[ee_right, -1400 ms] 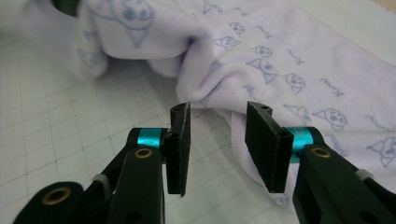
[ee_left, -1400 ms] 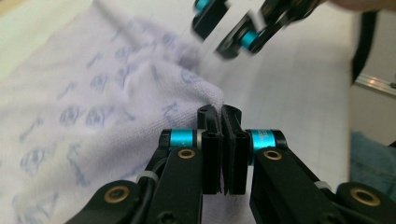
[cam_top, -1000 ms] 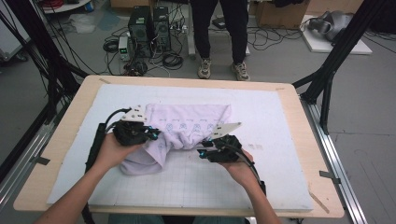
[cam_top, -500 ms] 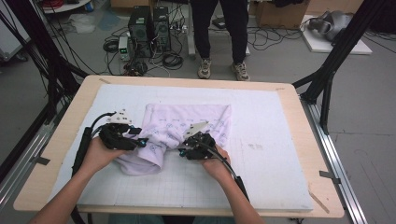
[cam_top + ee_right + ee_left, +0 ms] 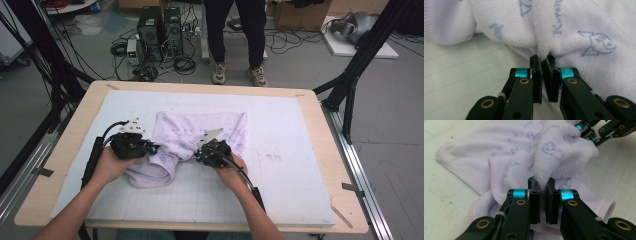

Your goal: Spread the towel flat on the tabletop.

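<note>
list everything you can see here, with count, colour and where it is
towel: 1, pale lilac with blue cartoon prints, bunched at the middle of the mat
mat: 1, white with a faint grid, covers most of the table top
table: 1, light wood rim, centre of the high view
computer towers: 2, black, on the floor beyond the table with cables around them
bystander's legs: 1 pair, dark trousers, beige shoes, beyond the far edge
frame struts: several, black, both sides of the table
left tool: 1, black, shut on a towel fold at its left side
right tool: 1, black, shut on the towel's near edge
</note>
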The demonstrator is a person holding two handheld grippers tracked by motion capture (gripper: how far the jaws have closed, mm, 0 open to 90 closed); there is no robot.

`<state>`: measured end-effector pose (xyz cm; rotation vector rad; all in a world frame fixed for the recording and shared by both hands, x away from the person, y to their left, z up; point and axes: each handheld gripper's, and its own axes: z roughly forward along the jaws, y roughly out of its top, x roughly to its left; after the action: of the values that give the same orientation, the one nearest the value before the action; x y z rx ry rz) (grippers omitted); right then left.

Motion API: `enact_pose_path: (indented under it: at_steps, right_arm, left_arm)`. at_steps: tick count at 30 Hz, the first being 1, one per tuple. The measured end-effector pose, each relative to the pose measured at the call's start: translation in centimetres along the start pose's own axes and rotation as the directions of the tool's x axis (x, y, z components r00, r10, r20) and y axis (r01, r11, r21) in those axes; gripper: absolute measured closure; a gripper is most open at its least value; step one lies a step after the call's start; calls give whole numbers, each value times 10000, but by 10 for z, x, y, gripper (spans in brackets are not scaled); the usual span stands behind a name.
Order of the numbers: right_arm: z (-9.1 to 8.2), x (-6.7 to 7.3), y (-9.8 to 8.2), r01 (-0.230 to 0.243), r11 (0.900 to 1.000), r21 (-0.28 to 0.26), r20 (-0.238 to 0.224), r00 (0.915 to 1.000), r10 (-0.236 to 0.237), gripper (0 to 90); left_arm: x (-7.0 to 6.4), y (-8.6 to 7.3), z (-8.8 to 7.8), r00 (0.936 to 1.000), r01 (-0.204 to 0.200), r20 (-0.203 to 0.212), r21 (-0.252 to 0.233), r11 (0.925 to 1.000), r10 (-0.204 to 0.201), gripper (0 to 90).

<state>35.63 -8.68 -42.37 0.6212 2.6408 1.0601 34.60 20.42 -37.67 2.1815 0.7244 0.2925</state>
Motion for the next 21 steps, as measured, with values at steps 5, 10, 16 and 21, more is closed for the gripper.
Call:
enact_pose_path:
  at_steps: [5, 10, 16, 21]
  right_arm:
    - [-39, -5, -9, -140, 9995, -271, -608, 9981, 123, 860]
    - [-74, -12, -18, -55, 9986, -534, -762, 9971, 14, 860]
    - [-78, -16, -29, -344, 9989, -314, -766, 9966, 319, 797]
    - [-61, -2, -26, -144, 9999, -84, -1213, 9925, 132, 633]
  left_arm:
    - [-8, 13, -9, 9996, -103, 255, -476, 9988, 115, 842]
    - [-16, 25, -9, 9984, -228, 498, -664, 9975, 261, 842]
    - [-17, 23, 4, 9987, -44, 511, -133, 9999, 51, 684]
    - [-25, 12, 4, 9979, -290, 581, 160, 9994, 281, 478]
